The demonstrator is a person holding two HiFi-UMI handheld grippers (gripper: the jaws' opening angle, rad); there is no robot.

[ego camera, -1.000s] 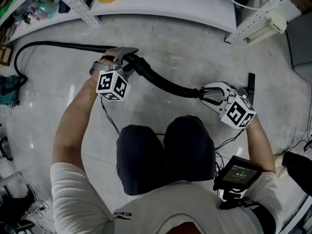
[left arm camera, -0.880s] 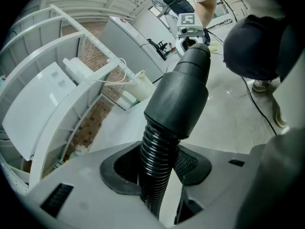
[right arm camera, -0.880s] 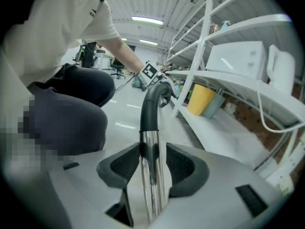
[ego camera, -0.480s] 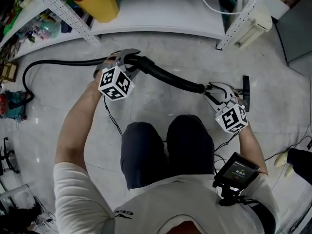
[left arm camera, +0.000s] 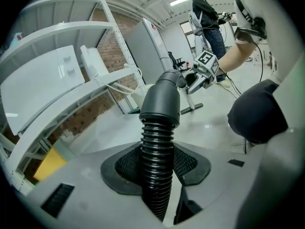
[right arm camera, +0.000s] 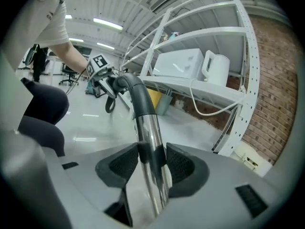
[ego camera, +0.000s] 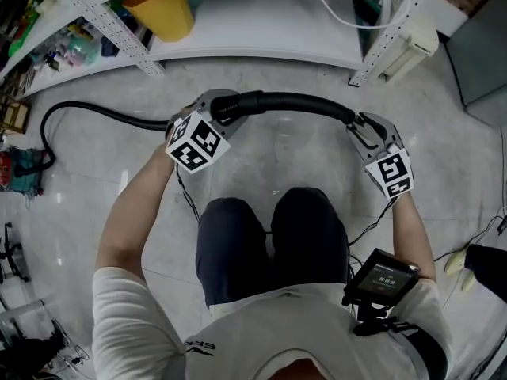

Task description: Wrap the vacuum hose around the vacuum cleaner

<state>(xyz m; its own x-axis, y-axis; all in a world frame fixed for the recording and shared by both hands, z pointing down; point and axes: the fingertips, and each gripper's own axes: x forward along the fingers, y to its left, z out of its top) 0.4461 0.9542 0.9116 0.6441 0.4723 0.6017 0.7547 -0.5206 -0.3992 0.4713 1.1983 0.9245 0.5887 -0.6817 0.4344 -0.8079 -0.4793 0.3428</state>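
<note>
My left tongs [ego camera: 215,108] pinched the ribbed vacuum hose [left arm camera: 156,161] below its cuff; my right tongs [ego camera: 358,123], jaws just opened wider, gripped its metal tube [right arm camera: 147,128]. The hose tail trailed left over the floor [ego camera: 79,212]. I judged 2 firm grips and slow coiling best.

We lose the hose [ego camera: 269,99] at a teal body [ego camera: 22,177] cut by the left edge; we cannot name it.
</note>
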